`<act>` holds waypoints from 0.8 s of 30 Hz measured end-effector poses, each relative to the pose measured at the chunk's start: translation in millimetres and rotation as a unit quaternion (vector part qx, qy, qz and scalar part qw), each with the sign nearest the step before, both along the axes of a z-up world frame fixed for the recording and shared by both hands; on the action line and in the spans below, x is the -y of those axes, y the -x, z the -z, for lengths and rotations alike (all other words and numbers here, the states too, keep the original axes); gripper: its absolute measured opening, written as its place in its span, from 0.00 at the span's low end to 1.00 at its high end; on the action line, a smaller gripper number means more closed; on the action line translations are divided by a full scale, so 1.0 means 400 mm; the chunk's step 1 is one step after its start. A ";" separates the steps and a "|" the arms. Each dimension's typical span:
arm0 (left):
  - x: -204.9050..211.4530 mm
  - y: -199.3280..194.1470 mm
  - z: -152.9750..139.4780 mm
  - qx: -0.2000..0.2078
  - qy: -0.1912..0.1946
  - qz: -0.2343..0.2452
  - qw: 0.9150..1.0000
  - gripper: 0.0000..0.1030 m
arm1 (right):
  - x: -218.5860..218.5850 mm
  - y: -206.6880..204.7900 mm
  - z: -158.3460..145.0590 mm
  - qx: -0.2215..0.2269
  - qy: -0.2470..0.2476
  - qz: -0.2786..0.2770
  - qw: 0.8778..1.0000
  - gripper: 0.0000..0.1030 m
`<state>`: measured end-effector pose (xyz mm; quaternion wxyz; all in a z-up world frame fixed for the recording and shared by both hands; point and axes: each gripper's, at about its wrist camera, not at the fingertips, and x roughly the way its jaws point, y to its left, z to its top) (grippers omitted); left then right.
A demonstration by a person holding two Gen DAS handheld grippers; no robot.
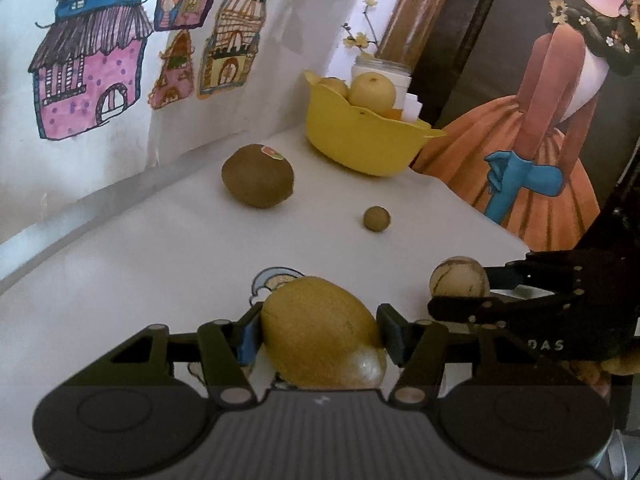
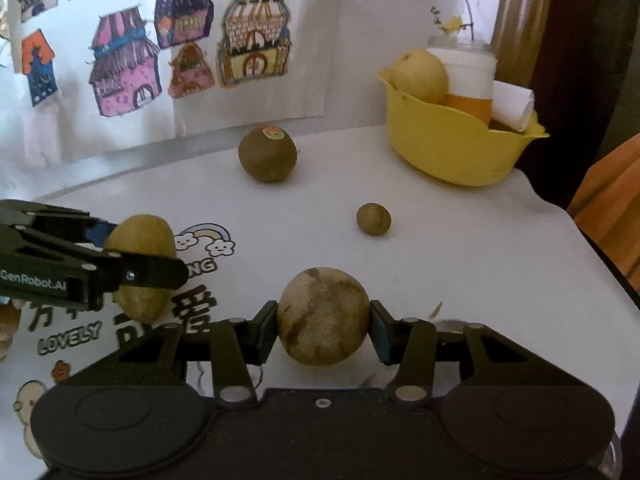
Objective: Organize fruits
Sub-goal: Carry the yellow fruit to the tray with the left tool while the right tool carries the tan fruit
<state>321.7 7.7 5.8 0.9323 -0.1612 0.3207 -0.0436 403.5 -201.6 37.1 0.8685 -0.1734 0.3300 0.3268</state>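
Note:
My left gripper point(image 1: 320, 334) is shut on a yellow lemon point(image 1: 320, 332) low over the white table; it also shows in the right wrist view point(image 2: 140, 264). My right gripper point(image 2: 323, 330) is shut on a round mottled tan fruit point(image 2: 323, 316), seen in the left wrist view point(image 1: 459, 282) too. A brown kiwi with a sticker point(image 1: 257, 175) point(image 2: 267, 153) and a small brown round fruit point(image 1: 376, 219) point(image 2: 373, 219) lie on the table ahead. A yellow bowl point(image 1: 360, 140) point(image 2: 452, 148) holding pale yellow fruit stands at the back right.
The white table point(image 1: 160, 260) point(image 2: 460, 260) has cartoon stickers near its front. A wall with house drawings point(image 1: 88, 68) is at the back left. A white jar with flowers point(image 2: 468, 68) stands behind the bowl. A painting of a woman in an orange dress point(image 1: 532, 140) leans at the right edge.

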 end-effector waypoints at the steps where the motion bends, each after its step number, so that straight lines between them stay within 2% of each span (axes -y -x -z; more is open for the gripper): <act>1: 0.005 0.007 -0.004 0.001 0.000 0.002 1.000 0.61 | 0.008 0.012 -0.007 0.001 -0.001 0.001 1.000 0.48; 16: 0.158 0.149 -0.082 0.023 0.011 0.068 0.997 0.60 | 0.198 0.233 -0.109 0.023 -0.024 0.044 0.998 0.48; 24: 0.277 0.221 -0.074 0.016 0.018 0.130 0.991 0.59 | 0.322 0.333 -0.077 0.003 -0.033 0.085 0.996 0.48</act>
